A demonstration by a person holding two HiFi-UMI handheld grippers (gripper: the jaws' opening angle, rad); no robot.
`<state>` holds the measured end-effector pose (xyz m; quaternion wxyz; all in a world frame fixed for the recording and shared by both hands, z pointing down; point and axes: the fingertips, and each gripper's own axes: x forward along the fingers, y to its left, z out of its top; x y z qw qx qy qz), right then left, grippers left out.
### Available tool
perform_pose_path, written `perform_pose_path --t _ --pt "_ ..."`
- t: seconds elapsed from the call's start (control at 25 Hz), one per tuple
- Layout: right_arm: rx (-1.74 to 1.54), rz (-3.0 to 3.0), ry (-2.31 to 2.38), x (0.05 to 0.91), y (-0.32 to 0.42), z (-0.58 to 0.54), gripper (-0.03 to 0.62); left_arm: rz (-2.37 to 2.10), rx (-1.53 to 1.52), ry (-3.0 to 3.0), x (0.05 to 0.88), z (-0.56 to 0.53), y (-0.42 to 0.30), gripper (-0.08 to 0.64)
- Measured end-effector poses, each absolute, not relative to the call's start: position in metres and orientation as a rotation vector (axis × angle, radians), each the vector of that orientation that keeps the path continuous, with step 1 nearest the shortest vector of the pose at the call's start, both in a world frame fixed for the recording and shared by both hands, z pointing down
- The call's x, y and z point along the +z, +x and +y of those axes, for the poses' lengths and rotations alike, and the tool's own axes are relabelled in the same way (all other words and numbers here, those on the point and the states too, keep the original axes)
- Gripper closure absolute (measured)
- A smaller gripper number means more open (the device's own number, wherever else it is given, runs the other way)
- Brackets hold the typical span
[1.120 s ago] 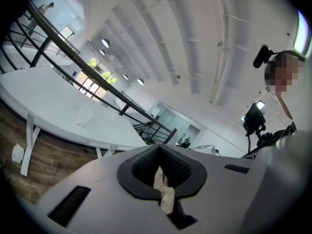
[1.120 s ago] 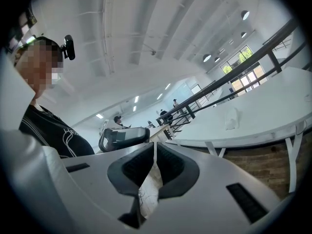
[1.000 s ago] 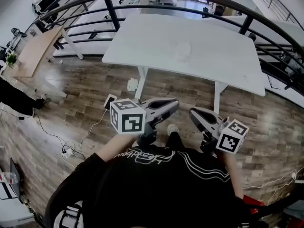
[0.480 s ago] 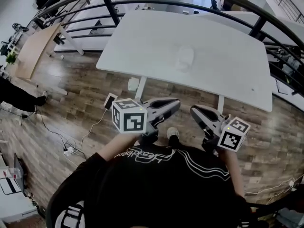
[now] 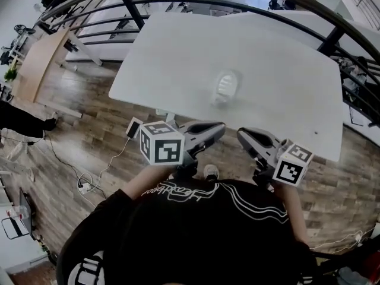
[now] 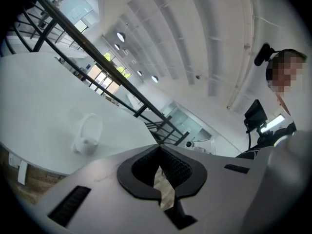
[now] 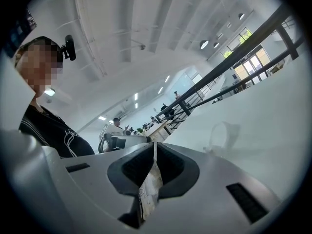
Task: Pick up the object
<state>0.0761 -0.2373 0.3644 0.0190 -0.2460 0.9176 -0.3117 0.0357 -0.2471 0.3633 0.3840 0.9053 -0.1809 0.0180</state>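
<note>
Place: open-plan office, by the look of it.
Furniture: white rectangular worktop (image 5: 178, 58); light wooden desk (image 5: 38, 64) off to its left.
Boundary: black metal railing (image 5: 132, 7) behind the worktop.
Floor: brown wood-plank floor (image 5: 77, 129); white power strip with trailing cables (image 5: 85, 187).
Overhead: round ceiling lights (image 6: 120, 36).
Background: distant person at desks (image 7: 117, 126).

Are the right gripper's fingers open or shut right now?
The right gripper is shut: its fingers meet at the tips, clamping nothing; the pale object sits apart on the white table.

The object (image 5: 226, 86) lies on the table (image 5: 178, 52), railing (image 5: 132, 8) behind.
</note>
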Motion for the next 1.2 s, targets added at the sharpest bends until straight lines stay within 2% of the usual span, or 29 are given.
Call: perform_pose_path --t 0.32,1.2 --pt "-0.98 2.863 -0.727 0.377 0.077 -0.309 0.569 -0.517 0.046 2.297 0.375 -0.317 0.027 0.554" --pt "-1.049 2.815 -0.85 0.399 0.073 -0.357 0.568 -0.457 0.097 2.261 0.396 -0.37 0.022 0.554"
